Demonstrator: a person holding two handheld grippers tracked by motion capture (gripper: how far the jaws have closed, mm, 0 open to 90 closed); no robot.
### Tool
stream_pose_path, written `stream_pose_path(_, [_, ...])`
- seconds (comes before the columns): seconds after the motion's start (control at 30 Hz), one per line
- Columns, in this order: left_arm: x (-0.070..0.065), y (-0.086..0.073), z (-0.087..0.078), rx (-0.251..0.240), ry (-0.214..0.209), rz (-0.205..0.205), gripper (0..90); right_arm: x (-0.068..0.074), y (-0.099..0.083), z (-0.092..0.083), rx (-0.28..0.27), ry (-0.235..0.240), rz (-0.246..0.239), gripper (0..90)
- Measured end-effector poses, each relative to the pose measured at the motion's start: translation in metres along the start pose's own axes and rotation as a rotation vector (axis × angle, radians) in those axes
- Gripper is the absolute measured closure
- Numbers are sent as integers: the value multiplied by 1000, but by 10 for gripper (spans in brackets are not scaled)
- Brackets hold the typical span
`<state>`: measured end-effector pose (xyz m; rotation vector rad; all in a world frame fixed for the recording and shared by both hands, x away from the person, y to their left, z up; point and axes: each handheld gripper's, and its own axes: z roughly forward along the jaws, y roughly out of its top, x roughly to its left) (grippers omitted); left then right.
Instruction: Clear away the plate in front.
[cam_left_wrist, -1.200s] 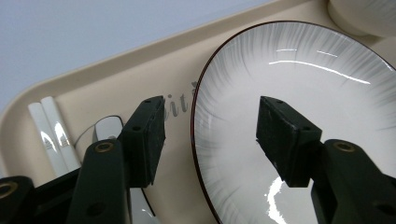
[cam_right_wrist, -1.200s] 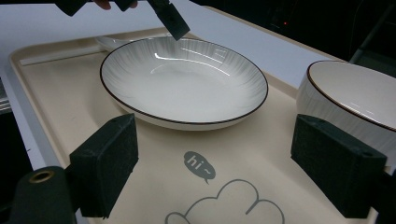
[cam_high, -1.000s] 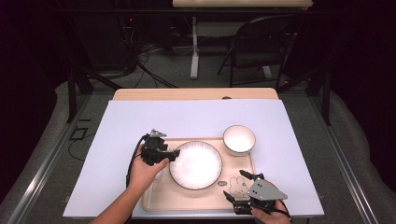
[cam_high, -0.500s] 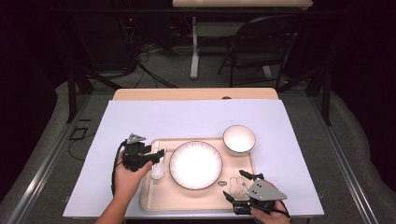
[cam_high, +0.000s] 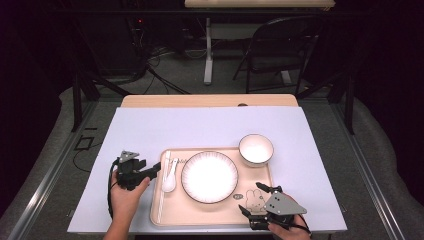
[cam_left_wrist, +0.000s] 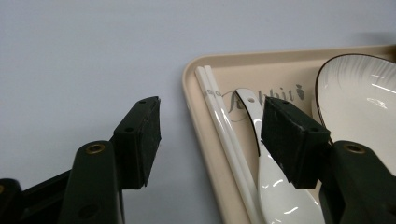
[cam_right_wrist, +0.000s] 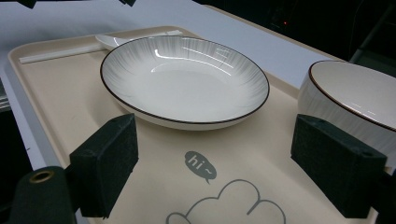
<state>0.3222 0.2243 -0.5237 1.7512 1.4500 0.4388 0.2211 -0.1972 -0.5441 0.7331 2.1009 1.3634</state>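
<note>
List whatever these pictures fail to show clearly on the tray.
- Spoon: in the left gripper view, a jaw covers part of its handle and the bottom edge cuts its bowl.
- Small bowl: cut by the right edge in the right gripper view.
- Tray drawing: the right gripper covers part of it in the high view.

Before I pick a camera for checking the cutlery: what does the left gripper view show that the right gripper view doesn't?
Left gripper view alone: the "Rabbit" lettering printed on the tray, and the spoon's bowl lying beside the chopsticks. Right gripper view alone: the small bowl, plus the "hi" speech bubble. Both: the tray, the plate, spoon and chopsticks, and open jaws.
</note>
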Motion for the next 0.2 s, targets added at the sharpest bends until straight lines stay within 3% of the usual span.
stream_pose_path(0.2, [8, -7, -1, -6, -6, -42, 371, 0, 0, 0, 1, -1, 4, 143])
